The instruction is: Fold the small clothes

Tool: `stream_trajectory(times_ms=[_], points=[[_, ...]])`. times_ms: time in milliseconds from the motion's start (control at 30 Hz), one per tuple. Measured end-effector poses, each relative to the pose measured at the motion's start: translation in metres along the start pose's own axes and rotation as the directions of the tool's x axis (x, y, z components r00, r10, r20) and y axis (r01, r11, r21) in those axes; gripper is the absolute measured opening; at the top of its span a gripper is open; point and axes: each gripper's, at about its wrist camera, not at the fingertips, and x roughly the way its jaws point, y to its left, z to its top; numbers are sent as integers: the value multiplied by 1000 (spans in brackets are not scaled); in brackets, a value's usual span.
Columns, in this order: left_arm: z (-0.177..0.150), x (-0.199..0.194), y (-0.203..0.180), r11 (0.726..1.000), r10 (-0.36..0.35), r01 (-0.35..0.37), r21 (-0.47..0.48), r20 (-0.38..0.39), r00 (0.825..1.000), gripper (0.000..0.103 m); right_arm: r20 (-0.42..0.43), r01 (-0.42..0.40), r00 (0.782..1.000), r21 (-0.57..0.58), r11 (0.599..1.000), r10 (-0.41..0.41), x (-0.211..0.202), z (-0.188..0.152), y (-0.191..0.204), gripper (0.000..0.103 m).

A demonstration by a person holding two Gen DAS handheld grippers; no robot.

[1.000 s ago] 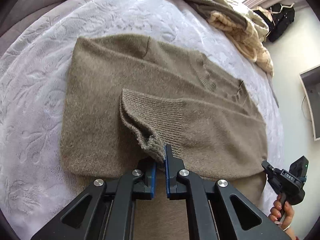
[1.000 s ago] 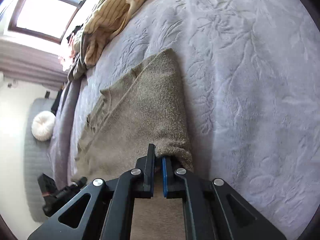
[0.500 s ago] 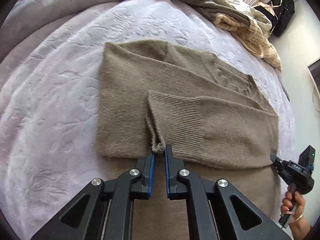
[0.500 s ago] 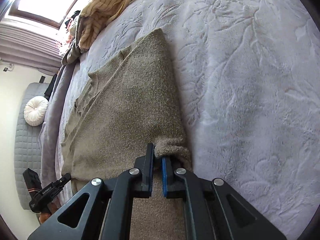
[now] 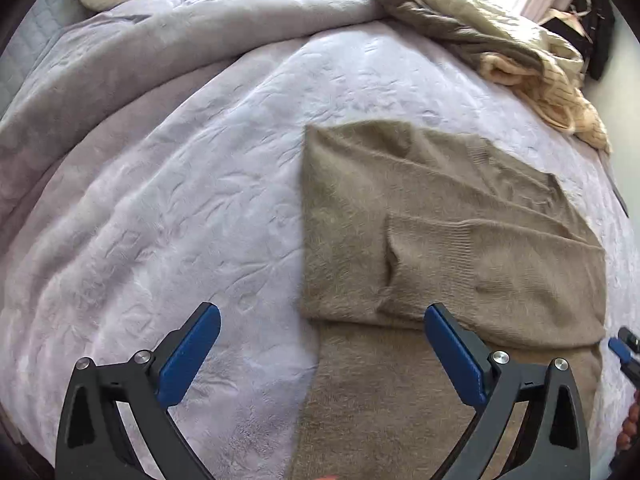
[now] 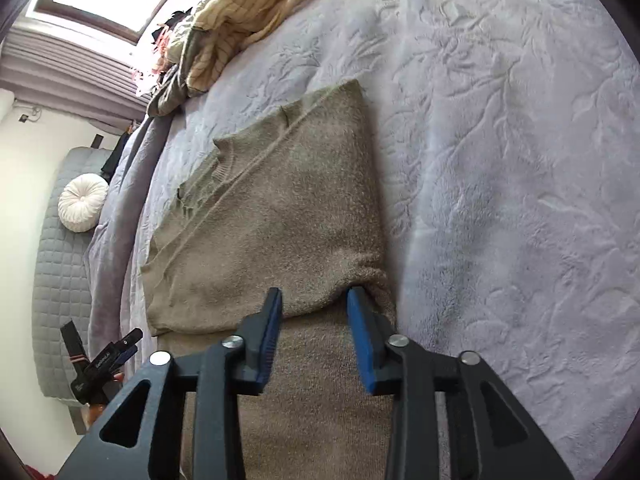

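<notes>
Sweater [image 5: 448,240], olive-brown knit, is laid flat on the lilac embossed bedspread [image 5: 168,216], with a ribbed sleeve folded across its body. Left tongs [image 5: 322,344] are spread wide and released, nothing gripped between them. Right tongs [image 6: 314,320] are parted too, poised over the sweater's near folded edge. A heap of cream clothes [image 6: 240,12] is seen beyond

Taupe sweater [image 5: 440,216] on lilac leaf-embossed bedspread [image 5: 180,200]; blue-padded black claws.
</notes>
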Motion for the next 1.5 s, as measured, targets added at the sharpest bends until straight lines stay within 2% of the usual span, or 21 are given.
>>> stream_trajectory(times_ms=[167, 300, 367, 400, 433, 467, 500, 600, 667, 700, 767, 867, 933, 1067, 1200, 1267, 1400, 1500], points=[[14, -3, -25, 997, -61, 60, 41, 18, 998, 102, 62, 11, 998, 24, 1000, -12, -8, 32, -13, 48], [25, 10, -56, 990, -103, 101, 100, 11, 995, 101, 54, -9, 999, 70, 998, 5, 15, 58, -29, 48], [27, 24, -65, 989, -95, 96, 109, -13, 995, 101, 30, -35, 999, 95, 995, 32, 31, 67, -37, 48], [26, 30, -68, 990, -78, 80, 112, -25, 997, 101, 10, -64, 998, 124, 990, 63, 41, 71, -43, 42], [25, 37, -69, 992, -50, 54, 116, -41, 998, 101, -10, -94, 995, 162, 982, 97, 49, 74, -48, 31], [23, 42, -69, 993, -25, 31, 117, -49, 998, 101, -33, -110, 992, 195, 975, 119, 57, 76, -51, 9], [22, 45, -68, 993, -11, 17, 116, -53, 999, 101, -47, -108, 992, 195, 975, 119, 58, 77, -49, 9], [15, 48, -65, 993, 13, -6, 119, -59, 998, 101, -25, -51, 998, 36, 998, 52, 43, 81, -26, 8], [10, 53, -68, 990, 32, -22, 136, -72, 997, 101, -31, 38, 999, -37, 999, -39, 42, 83, -22, 8], [7, 54, -70, 988, 42, -31, 149, -69, 997, 101, -43, 80, 996, -54, 995, -82, 46, 83, -26, 8], [6, 53, -73, 987, 53, -43, 158, -61, 997, 101, -61, 79, 995, -28, 996, -81, 53, 84, -35, 9], [6, 52, -71, 988, 42, -32, 151, -65, 997, 101, -14, 80, 997, 9, 997, -80, 36, 75, -32, 12], [5, 51, -69, 988, 36, -26, 151, -66, 997, 101, 4, 114, 993, -35, 993, -114, 21, 60, -24, 13], [5, 51, -70, 988, 38, -28, 150, -66, 997, 101, 57, 261, 965, -201, 944, -254, -5, 16, -5, 12], [7, 55, -71, 988, 34, -24, 150, -68, 997, 101, 38, 277, 960, -313, 909, -279, -4, -14, 5, 13], [7, 57, -69, 988, 35, -24, 150, -70, 997, 101, 33, 280, 958, -349, 895, -286, 7, -14, 11, 13], [8, 58, -68, 989, 36, -25, 149, -73, 997, 101, 79, 299, 954, -336, 893, -289, 19, -4, 18, 12], [8, 58, -67, 988, 35, -24, 152, -71, 997, 101, 125, 363, 932, -327, 873, -341, 17, -3, 18, 7]])
